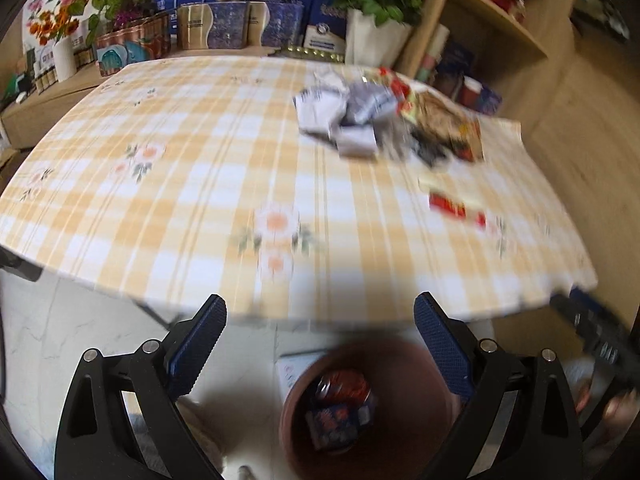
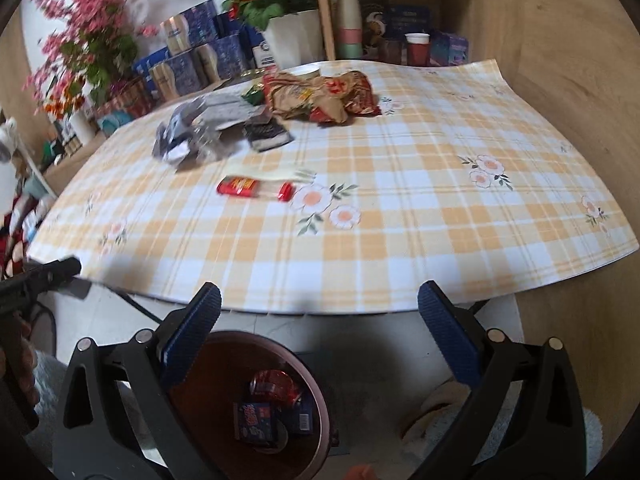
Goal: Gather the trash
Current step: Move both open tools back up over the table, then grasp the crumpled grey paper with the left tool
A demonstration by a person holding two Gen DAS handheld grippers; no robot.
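A brown round bin point(image 1: 400, 368) point(image 2: 224, 364) stands on the floor below the table's near edge, holding a red can point(image 2: 276, 386) and a blue carton point(image 2: 256, 420). On the checked tablecloth point(image 2: 400, 220) lie a red wrapper point(image 2: 256, 188) point(image 1: 456, 206), crumpled grey packaging point(image 2: 208, 124) point(image 1: 344, 116) and a crumpled brown and red bag point(image 2: 320, 96) point(image 1: 440, 120). My left gripper point(image 1: 320, 320) hangs open above the bin, nothing between its fingers. My right gripper point(image 2: 320, 308) is open too, over the bin and the table edge.
Flower pots point(image 2: 288, 36), blue boxes point(image 1: 232, 24) and a wooden shelf point(image 1: 500, 20) with cups line the far side. The other gripper's black tip point(image 2: 48, 272) shows at the left edge of the right wrist view. A light rug point(image 2: 500, 432) lies on the floor.
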